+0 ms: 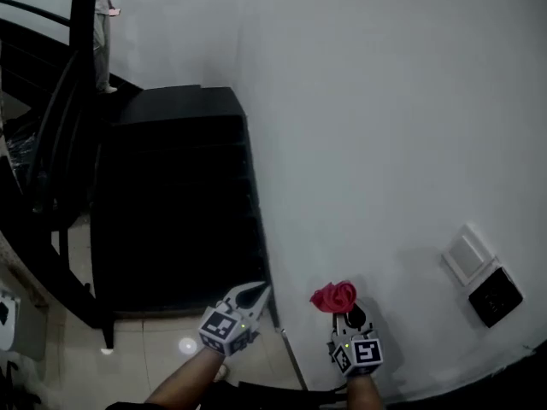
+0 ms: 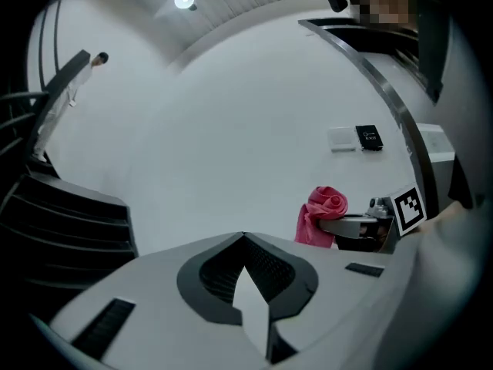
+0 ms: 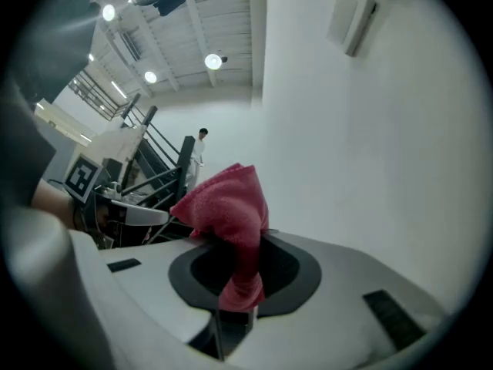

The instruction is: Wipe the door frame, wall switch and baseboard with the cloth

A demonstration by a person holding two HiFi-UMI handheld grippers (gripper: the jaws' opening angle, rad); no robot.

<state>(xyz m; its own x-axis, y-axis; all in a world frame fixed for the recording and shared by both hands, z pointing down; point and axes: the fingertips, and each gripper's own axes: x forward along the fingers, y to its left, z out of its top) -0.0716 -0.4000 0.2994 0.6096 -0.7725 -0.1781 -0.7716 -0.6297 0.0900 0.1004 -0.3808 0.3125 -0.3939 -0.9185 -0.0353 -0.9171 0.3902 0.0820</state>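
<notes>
A red cloth [image 1: 333, 296] is bunched up in my right gripper [image 1: 344, 314], which is shut on it and held close to the white wall [image 1: 376, 126]. In the right gripper view the cloth [image 3: 228, 206] sticks up out of the right gripper [image 3: 240, 245] and hides its tips. My left gripper [image 1: 259, 292] hangs just left of it, shut and with nothing in it; its tips meet in the left gripper view [image 2: 243, 237]. A white wall switch [image 1: 466, 254] and a black panel [image 1: 495, 296] sit on the wall to the right, also seen as the switch [image 2: 341, 138].
A black staircase [image 1: 175, 195] with a dark railing [image 1: 60, 118] fills the left side, over a tiled floor [image 1: 162, 348]. A dark strip [image 1: 504, 364] runs along the wall at lower right. A person [image 1: 103, 24] stands far off beyond the stairs.
</notes>
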